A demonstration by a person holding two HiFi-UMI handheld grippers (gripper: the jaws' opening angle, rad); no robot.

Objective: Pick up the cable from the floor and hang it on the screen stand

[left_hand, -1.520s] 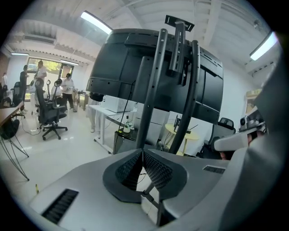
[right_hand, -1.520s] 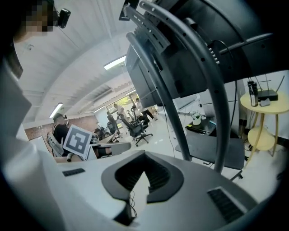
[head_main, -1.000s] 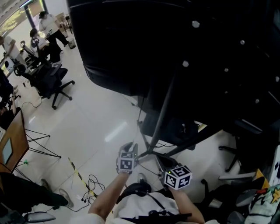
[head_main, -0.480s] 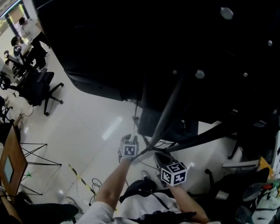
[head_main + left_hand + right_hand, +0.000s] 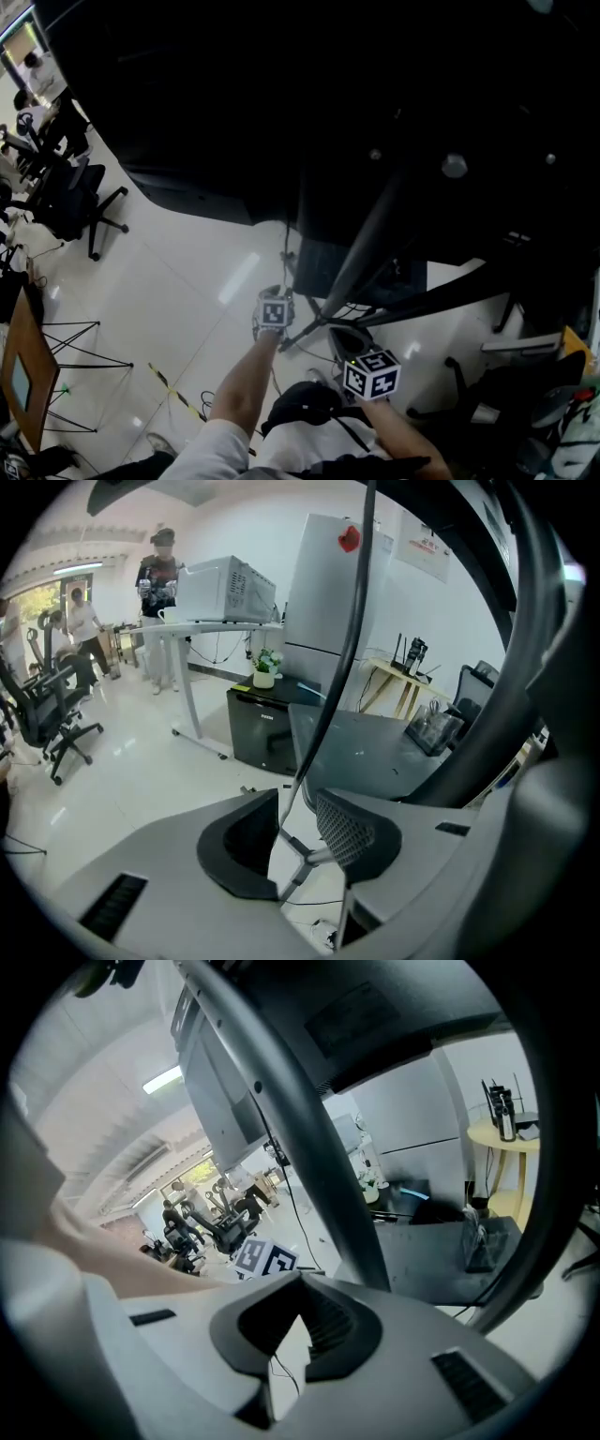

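Screen [image 5: 375,94] fills more of the head view than it did a second ago. The person has closed in under it, and the open floor [image 5: 169,291] has shrunk to the left side.

Stand [image 5: 366,244]: the slanted pole sits in the same place relative to both grippers as before. The approach looks finished, and what is left is work at the stand itself.

Left forearm [image 5: 242,380] is bare and now stretched further forward and up toward the foot of the pole. The right arm is tucked close to the body, with little of it showing.

Left gripper [image 5: 298,797]: held just beside the pole. The jaws stand a narrow way apart, and the gap is wider than the cable [image 5: 325,697] that runs through it. The cable passes nearer the dark jaw, and I judge it guided rather than pinched (contact at the tips is too fine to read).

Right gripper [image 5: 300,1283]: lower and nearer the body. The jaw tips are together with nothing between them.

In the left gripper view the cable rises from the gap in a taut curve toward the screen. The head view shows it as a thin line from that gripper up to the screen's lower edge. That stretch is off the floor, and the hanging step seems under way or nearly done. Where its top end rests is lost in the dark.
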